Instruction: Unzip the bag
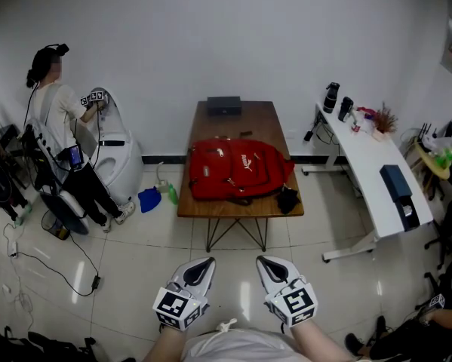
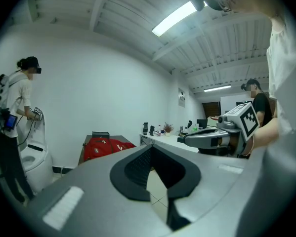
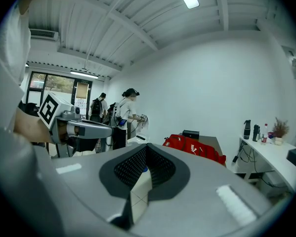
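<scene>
A red backpack point(image 1: 237, 168) lies flat on the brown wooden table point(image 1: 233, 206) in the middle of the room. It also shows far off in the left gripper view point(image 2: 105, 147) and the right gripper view point(image 3: 194, 146). My left gripper point(image 1: 198, 271) and right gripper point(image 1: 275, 268) are held side by side close to my body, over the tiled floor and well short of the table. Both point toward the table. The left gripper point(image 2: 150, 148) is shut with nothing between its jaws, and the right gripper point(image 3: 147, 147) is shut and empty too.
A black box point(image 1: 224, 105) sits at the table's far end and a dark item point(image 1: 287, 199) hangs at its front right corner. A person point(image 1: 59, 138) stands at a white pod-shaped machine point(image 1: 118, 157) on the left. A white desk point(image 1: 369, 164) with bottles stands at the right. Cables point(image 1: 52, 266) run across the floor.
</scene>
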A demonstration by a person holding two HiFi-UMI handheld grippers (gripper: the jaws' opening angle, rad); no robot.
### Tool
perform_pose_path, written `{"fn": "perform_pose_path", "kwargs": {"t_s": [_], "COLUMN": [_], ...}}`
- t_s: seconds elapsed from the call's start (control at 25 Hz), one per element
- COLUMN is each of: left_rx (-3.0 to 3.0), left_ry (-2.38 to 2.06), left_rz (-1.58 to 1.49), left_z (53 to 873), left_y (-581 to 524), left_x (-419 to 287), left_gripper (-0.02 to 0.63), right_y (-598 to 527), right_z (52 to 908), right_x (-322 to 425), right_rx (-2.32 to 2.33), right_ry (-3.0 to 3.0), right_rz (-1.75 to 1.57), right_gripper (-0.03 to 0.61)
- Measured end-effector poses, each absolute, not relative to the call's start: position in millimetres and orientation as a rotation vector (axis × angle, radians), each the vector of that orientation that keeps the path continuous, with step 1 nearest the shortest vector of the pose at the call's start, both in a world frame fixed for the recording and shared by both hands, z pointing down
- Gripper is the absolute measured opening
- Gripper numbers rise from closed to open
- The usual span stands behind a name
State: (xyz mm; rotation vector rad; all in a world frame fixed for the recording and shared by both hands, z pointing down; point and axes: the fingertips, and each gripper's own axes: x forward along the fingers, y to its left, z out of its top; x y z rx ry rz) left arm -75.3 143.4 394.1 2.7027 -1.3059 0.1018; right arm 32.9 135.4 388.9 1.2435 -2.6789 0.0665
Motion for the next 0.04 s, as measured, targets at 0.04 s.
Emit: {"fn": "perform_pose_path", "kwargs": {"t_s": [0.04], "left_rx": [2.701], "left_ry": [-1.307], "left_rz": [0.103], "left_z": [394.8], "left_y": [143.6], "left_x": [-76.1], "left_gripper": [0.006], "right_y": [135.3], "right_z": [389.7], "right_x": [32.4], "right_rx": [1.243], "right_ry": [-2.678], "right_rz": [0.065], "right_gripper": [0.008]}}
